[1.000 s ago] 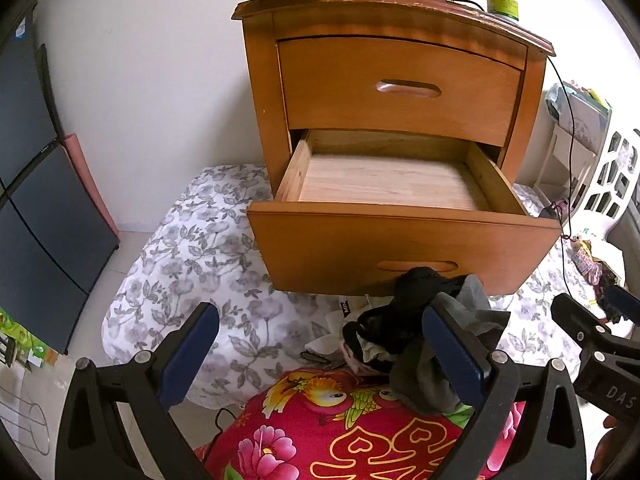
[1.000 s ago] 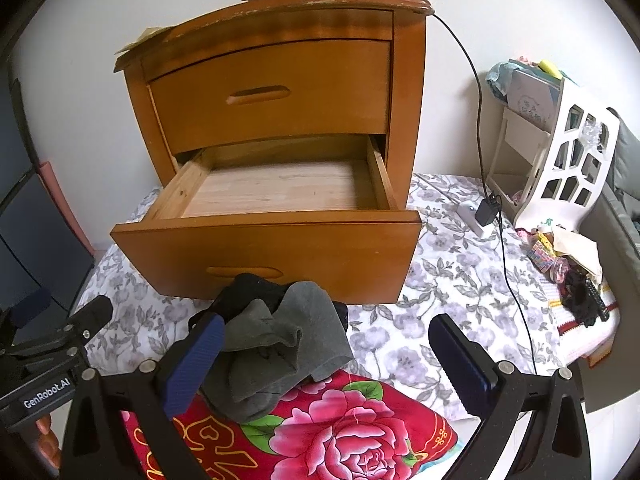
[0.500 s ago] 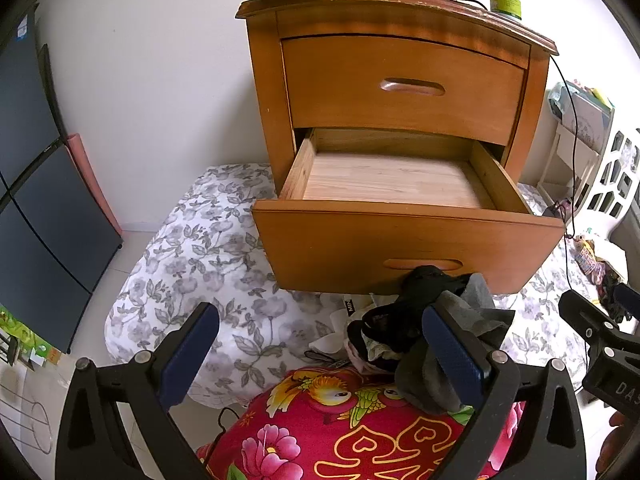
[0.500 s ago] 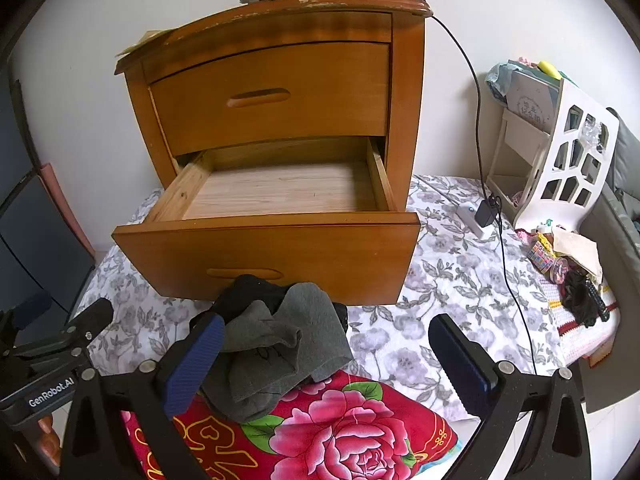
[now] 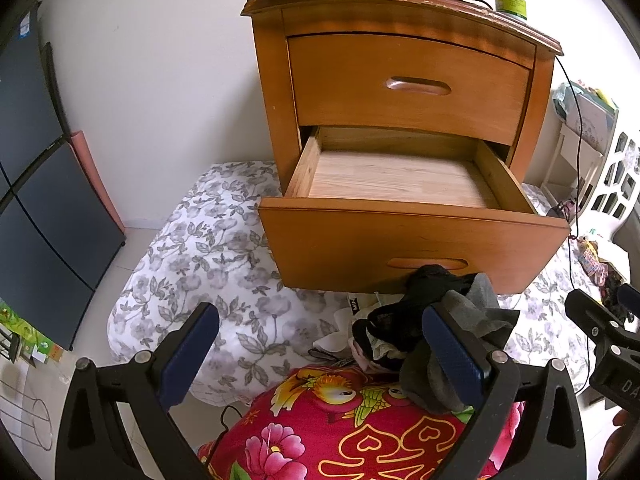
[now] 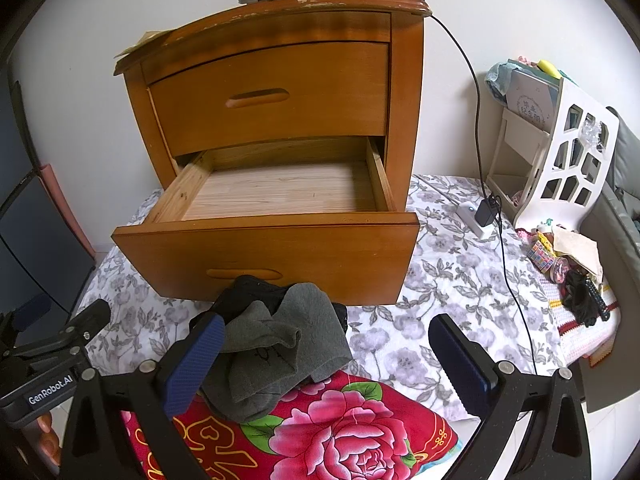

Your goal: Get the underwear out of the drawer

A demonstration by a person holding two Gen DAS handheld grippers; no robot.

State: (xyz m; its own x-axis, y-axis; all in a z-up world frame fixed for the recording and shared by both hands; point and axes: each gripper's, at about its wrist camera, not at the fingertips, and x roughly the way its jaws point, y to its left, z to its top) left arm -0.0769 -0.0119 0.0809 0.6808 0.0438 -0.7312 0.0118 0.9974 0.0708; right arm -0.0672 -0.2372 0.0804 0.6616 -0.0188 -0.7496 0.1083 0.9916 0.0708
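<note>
A wooden nightstand (image 5: 400, 80) with curved, glossy drawer fronts stands ahead of both claws, its lower drawer (image 6: 280, 196) pulled out to show a bare pale plank floor. The left claw (image 5: 320, 352) is spread wide with nothing between its ridged blue pads; a heap of underwear (image 5: 436, 328), black fabric tangled with soft grey knit, lies just ahead of its right finger, on a red floral cushion (image 5: 360, 432) and below the drawer front. The right claw (image 6: 332, 360) is likewise spread and empty, the same crumpled heap (image 6: 280, 344) lying against its left finger. Only the left wrist view shows pale garments under the black ones and dark panels (image 5: 36, 200) far to the claw's left. Only the right wrist view takes in a white cut-out rack (image 6: 560, 160) and a charger (image 6: 480, 212) on the grey-flowered bedspread (image 6: 448, 280), off to the claw's right.
</note>
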